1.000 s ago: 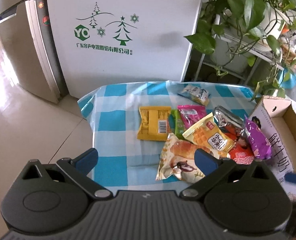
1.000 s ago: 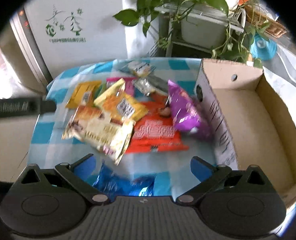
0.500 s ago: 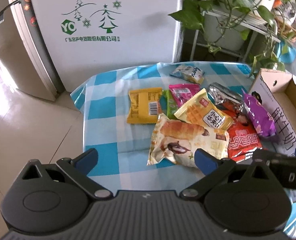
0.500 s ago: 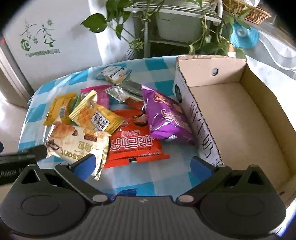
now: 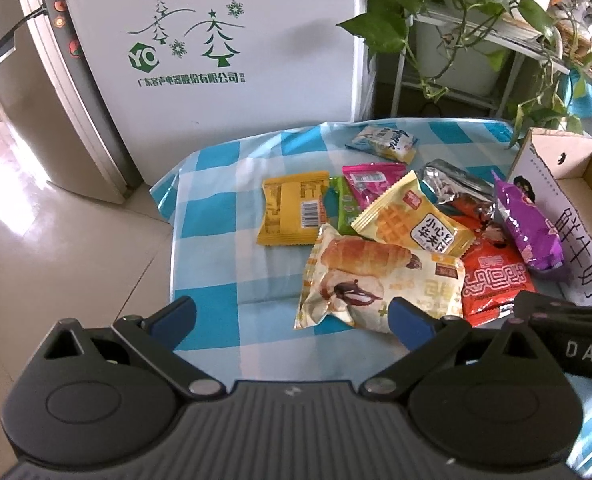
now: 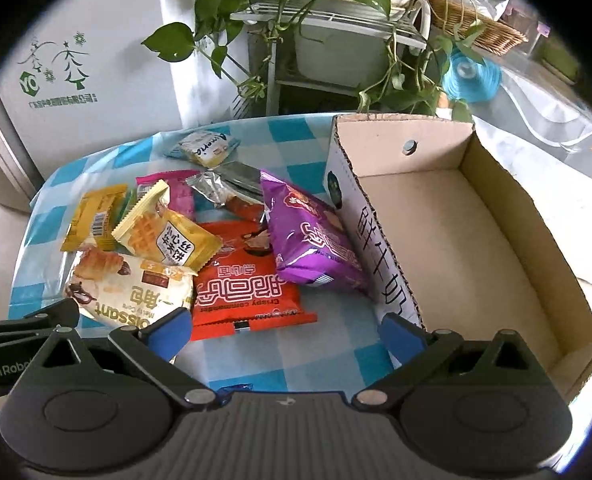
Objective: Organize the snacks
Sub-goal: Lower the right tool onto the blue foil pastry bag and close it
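Nothing is being held by the left gripper (image 5: 292, 314): its blue-tipped fingers (image 5: 176, 312) are being kept spread wide above the near edge of the checked tablecloth (image 5: 212, 216), with the right-hand tip overlapping the croissant packet (image 5: 380, 280). The right gripper (image 6: 286, 330) is likewise being carried wide and empty, its tips framing the red crisp packet (image 6: 248, 288) and the near corner of the cardboard box (image 6: 428, 248). Beyond the fingers, the snacks are being left in a loose, overlapping heap: a waffle packet (image 5: 414, 220) is lying across the croissant packet, a yellow packet (image 5: 292, 214) is sitting to the left, a purple bag (image 6: 312, 240) is leaning against the box wall, and a pale blue packet (image 5: 382, 142) is lying apart at the far side. The box is standing empty, so the sorting is judged to be barely begun. Because the packets are slick and stacked, a closing grip is likely to be made on two at once, or a neighbour is likely to be dragged off the cloth edge; the light box could also be pushed away if its wall is nudged by a finger. Compared with a second ago, the right gripper is being held further right and higher, so more of the box interior is being shown, and the blue packet formerly beneath it is now almost hidden.
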`<action>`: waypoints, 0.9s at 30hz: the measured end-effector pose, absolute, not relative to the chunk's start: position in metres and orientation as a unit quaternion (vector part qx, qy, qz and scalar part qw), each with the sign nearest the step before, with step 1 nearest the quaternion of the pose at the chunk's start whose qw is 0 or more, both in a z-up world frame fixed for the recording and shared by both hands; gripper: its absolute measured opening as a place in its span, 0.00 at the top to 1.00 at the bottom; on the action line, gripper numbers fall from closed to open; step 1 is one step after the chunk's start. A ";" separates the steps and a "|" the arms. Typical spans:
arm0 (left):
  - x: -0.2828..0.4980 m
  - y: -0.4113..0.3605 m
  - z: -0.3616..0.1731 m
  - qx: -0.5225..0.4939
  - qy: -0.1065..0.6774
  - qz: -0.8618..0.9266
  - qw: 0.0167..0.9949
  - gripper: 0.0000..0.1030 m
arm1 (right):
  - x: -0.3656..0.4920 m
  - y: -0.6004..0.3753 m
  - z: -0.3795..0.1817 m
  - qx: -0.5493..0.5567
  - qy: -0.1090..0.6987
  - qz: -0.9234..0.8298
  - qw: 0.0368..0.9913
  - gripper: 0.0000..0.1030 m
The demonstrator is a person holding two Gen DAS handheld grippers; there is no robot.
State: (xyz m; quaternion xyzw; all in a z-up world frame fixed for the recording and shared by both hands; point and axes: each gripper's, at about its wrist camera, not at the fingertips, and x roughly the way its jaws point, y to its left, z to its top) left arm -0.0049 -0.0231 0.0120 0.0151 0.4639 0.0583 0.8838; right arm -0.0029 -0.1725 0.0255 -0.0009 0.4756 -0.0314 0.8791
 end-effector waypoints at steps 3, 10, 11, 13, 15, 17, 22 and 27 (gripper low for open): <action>-0.005 -0.023 0.012 0.015 0.463 0.061 0.884 0.02 | -0.003 -0.173 0.026 -0.002 0.474 -0.034 0.880 0.00; -0.004 -0.022 0.012 0.013 0.462 0.065 0.884 0.02 | -0.003 -0.171 0.027 -0.007 0.470 -0.032 0.882 0.00; -0.004 -0.022 0.013 0.013 0.462 0.066 0.884 0.02 | -0.003 -0.171 0.027 -0.007 0.469 -0.032 0.883 0.00; -0.004 -0.022 0.013 0.014 0.462 0.067 0.884 0.02 | -0.003 -0.170 0.028 -0.010 0.466 -0.032 0.884 0.00; -0.004 -0.022 0.013 0.014 0.463 0.068 0.884 0.02 | -0.003 -0.170 0.028 -0.013 0.464 -0.031 0.885 0.00; -0.005 -0.022 0.013 0.014 0.462 0.068 0.884 0.02 | -0.003 -0.169 0.028 -0.016 0.463 -0.031 0.886 0.00; -0.005 -0.022 0.014 0.015 0.461 0.069 0.885 0.03 | -0.003 -0.168 0.029 -0.020 0.458 -0.030 0.888 0.00; -0.004 -0.021 0.014 0.014 0.461 0.070 0.885 0.03 | -0.003 -0.168 0.029 -0.022 0.455 -0.028 0.890 0.00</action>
